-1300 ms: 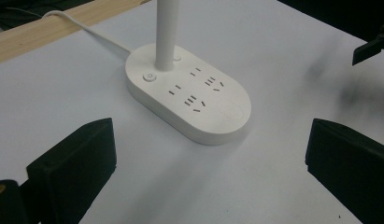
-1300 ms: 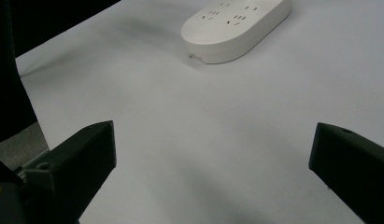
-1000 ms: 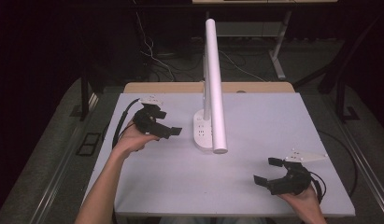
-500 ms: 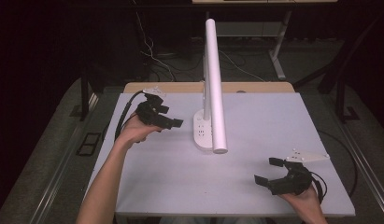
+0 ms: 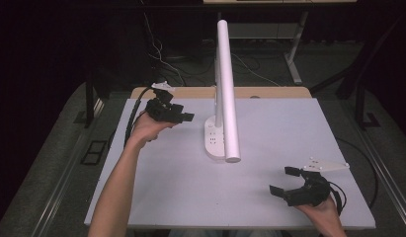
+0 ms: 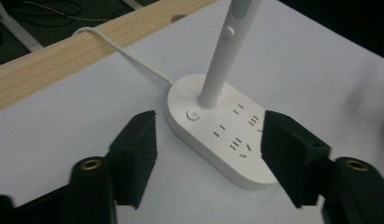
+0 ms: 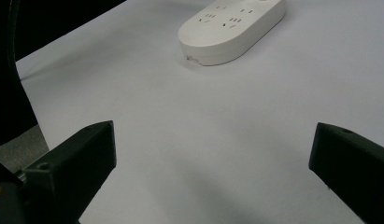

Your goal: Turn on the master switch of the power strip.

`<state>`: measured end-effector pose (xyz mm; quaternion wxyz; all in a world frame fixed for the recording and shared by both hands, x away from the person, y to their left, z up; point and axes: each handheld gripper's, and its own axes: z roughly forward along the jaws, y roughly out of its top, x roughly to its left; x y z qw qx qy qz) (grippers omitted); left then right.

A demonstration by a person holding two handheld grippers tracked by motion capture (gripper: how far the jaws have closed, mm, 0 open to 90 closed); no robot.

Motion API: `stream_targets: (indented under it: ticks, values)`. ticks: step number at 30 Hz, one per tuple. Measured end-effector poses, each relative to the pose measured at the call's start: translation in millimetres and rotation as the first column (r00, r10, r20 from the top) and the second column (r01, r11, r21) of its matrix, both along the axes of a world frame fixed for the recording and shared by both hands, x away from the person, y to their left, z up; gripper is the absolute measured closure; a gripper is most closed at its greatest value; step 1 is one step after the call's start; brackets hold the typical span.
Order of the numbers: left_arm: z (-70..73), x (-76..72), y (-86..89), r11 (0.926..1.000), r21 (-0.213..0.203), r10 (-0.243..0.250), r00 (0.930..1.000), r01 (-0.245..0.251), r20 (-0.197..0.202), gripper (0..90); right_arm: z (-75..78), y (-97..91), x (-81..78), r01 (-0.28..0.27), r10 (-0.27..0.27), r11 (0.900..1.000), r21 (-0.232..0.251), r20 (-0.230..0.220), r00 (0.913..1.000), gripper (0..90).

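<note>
A white desk lamp stands mid-table: an oval base (image 5: 215, 141) with sockets and a round button, a thin post, and a long white bar head (image 5: 227, 84) reaching toward the front. My left gripper (image 5: 186, 117) hovers just left of the base, pointing at it and apart from it. Its jaws have just been closing and stand half apart with nothing gripped. In the left gripper view the base (image 6: 227, 140) lies beyond the left gripper (image 6: 208, 135). At the front right, my right gripper (image 5: 282, 180) stays open and empty, the base (image 7: 231, 28) far ahead of it (image 7: 213, 140).
A white cable (image 6: 129, 60) runs from the base over the wooden strip (image 5: 190, 93) at the table's far edge. The white tabletop (image 5: 181, 187) spreads around the lamp. Dark floor with cables and desk legs (image 5: 294, 59) lies behind.
My left hand has moved away from the person and slightly right, toward the lamp base, and its jaws have narrowed. The right hand has kept still.
</note>
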<state>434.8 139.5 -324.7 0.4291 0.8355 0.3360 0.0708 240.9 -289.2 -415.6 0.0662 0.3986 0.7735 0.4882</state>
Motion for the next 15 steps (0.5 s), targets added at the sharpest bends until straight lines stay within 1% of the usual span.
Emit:
stream_targets:
  ticks: [1, 2, 3, 4, 5, 6, 7, 8, 9, 10, 11, 12, 13, 14, 15]
  values:
    - [-0.1, 2.5, 0.7, 1.0000, 0.001, 0.000, 1.0000, 0.000, 0.001, 39.8, 0.0, 0.0, 0.0, 0.000, 0.000, 1.0000, 0.000, 0.000, 1.0000, 0.1]
    - [-0.6, 3.8, 0.5, 1.0000, -0.006, 0.004, 1.0000, -0.004, -0.003, 42.9, 0.0, -0.1, 0.0, 0.000, 0.000, 1.0000, -0.001, 0.000, 1.0000, 0.0]
    - [-1.1, 5.7, 0.6, 1.0000, 0.001, 0.002, 1.0000, -0.002, 0.000, 47.1, 0.0, -0.3, -0.1, 0.004, -0.004, 1.0000, 0.002, -0.002, 1.0000, 0.1]
    - [-1.4, 6.3, 0.1, 1.0000, -0.002, 0.007, 1.0000, -0.007, -0.006, 47.1, 0.0, -0.3, -0.1, 0.004, -0.004, 1.0000, 0.002, -0.002, 1.0000, 0.1]
    - [-2.5, 8.1, -0.3, 0.9999, -0.009, 0.012, 0.9999, -0.012, -0.005, 50.8, 0.0, -0.8, 0.2, 0.002, -0.002, 1.0000, -0.001, -0.003, 1.0000, 0.1]
    - [-3.3, 9.0, -1.1, 0.9995, -0.021, 0.022, 0.9997, -0.022, -0.010, 50.8, 0.0, -0.8, 0.2, 0.002, -0.002, 1.0000, -0.001, -0.003, 1.0000, 0.1]
    - [-4.1, 10.6, -0.9, 0.9994, -0.024, 0.024, 0.9997, -0.024, -0.009, 53.0, 0.0, -0.8, 0.2, 0.002, -0.002, 1.0000, -0.001, -0.002, 1.0000, 0.1]
    - [-5.4, 11.6, -1.5, 0.9988, -0.037, 0.033, 0.9994, -0.033, -0.012, 55.5, 0.1, -0.8, 0.1, 0.002, -0.002, 1.0000, -0.001, -0.003, 1.0000, 0.1]
    - [-6.5, 13.1, -1.7, 0.9987, -0.038, 0.034, 0.9993, -0.034, -0.013, 59.8, 0.0, -0.6, 0.0, 0.002, -0.002, 1.0000, -0.001, -0.003, 1.0000, 0.1]
    - [-7.6, 13.9, -2.3, 0.9984, -0.042, 0.037, 0.9991, -0.038, -0.018, 61.9, 0.0, -0.6, 0.0, 0.003, -0.003, 1.0000, -0.001, -0.003, 1.0000, 0.1]
    - [-9.1, 15.0, -3.3, 0.9979, -0.047, 0.044, 0.9988, -0.045, -0.021, 61.9, 0.0, -0.6, 0.0, 0.003, -0.003, 1.0000, -0.001, -0.003, 1.0000, 0.1]
    - [-10.7, 16.7, -3.9, 0.9974, -0.051, 0.050, 0.9984, -0.051, -0.027, 64.4, 0.0, -0.6, 0.0, 0.002, -0.002, 1.0000, -0.002, -0.003, 1.0000, 0.1]
    - [-12.0, 18.2, -4.1, 0.9967, -0.062, 0.051, 0.9982, -0.053, -0.033, 70.4, 0.0, -0.8, 0.1, 0.003, -0.003, 1.0000, -0.003, -0.004, 1.0000, 0.1]
    - [-13.2, 19.3, -4.4, 0.9955, -0.074, 0.056, 0.9976, -0.059, -0.039, 72.6, 0.0, -1.0, 0.2, 0.003, -0.003, 1.0000, -0.003, -0.003, 1.0000, 0.1]
    - [-14.1, 20.7, -4.3, 0.9954, -0.075, 0.057, 0.9976, -0.060, -0.040, 72.6, 0.0, -1.0, 0.2, 0.003, -0.003, 1.0000, -0.003, -0.003, 1.0000, 0.1]
